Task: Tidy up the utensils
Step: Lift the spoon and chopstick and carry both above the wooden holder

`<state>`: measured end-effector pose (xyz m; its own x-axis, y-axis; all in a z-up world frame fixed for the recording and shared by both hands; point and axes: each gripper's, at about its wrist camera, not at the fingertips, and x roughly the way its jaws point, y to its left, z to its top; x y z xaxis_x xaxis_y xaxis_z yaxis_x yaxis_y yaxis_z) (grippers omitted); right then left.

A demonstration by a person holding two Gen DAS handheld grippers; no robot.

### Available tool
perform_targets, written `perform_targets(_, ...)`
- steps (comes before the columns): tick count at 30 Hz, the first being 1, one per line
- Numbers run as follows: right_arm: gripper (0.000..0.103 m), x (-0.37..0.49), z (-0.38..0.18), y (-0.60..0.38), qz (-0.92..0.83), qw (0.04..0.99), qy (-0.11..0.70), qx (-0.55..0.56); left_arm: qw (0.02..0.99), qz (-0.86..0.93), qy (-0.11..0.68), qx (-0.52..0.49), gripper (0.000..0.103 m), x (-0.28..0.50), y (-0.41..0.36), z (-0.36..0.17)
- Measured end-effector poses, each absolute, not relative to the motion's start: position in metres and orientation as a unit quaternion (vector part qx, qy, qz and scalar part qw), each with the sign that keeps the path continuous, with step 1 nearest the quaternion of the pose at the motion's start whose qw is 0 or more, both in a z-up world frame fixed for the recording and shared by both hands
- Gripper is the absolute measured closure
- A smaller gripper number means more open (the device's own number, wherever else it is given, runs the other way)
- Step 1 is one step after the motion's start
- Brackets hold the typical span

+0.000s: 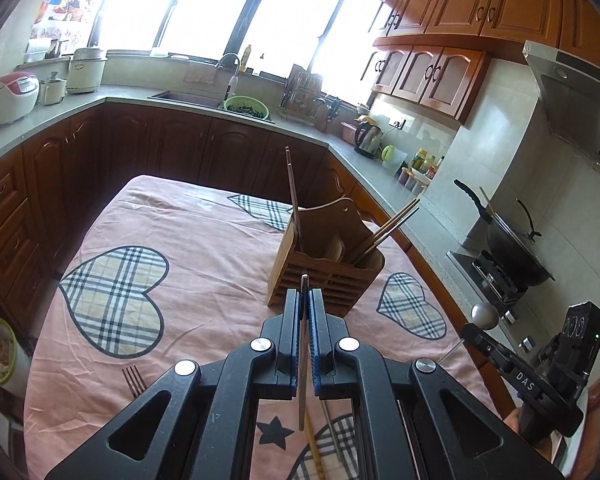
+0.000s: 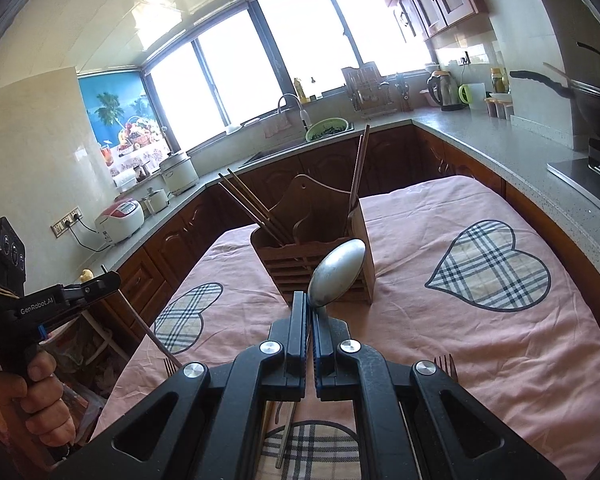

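My left tool (image 1: 305,300) is clamped tight on a single wooden chopstick (image 1: 302,360), its tip poking just past the fingers. Straight ahead of that tool, on the pink tabletop (image 1: 204,240), stands the wooden utensil holder (image 1: 324,276) with chopsticks already inside. My right tool (image 2: 311,312) grips a metal spoon (image 2: 337,273) by its handle, bowl raised just short of the holder. A fork (image 2: 446,364) lies right of that tool.
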<state>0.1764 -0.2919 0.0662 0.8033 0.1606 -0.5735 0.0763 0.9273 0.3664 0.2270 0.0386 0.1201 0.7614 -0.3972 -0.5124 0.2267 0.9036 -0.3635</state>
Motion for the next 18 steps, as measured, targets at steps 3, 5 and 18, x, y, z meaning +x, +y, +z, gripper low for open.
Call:
perform_targets(3, 0.101, 0.179, 0.070, -0.294, 0.022, 0.933, 0.306, 0.188, 0.930, -0.171, 0.294, -0.142, 0.100, 0.228, 0.040, 0.125)
perform_targets(5, 0.101, 0.181, 0.073, -0.295, 0.022, 0.934, 0.302, 0.187, 0.931, -0.172, 0.289, -0.143, 0.100, 0.230, 0.040, 0.127)
perform_targets(18, 0.101, 0.209, 0.087, -0.310, 0.007, 0.947, 0.271, 0.175, 0.936, -0.170, 0.263, -0.160, 0.100, 0.261, 0.044, 0.137)
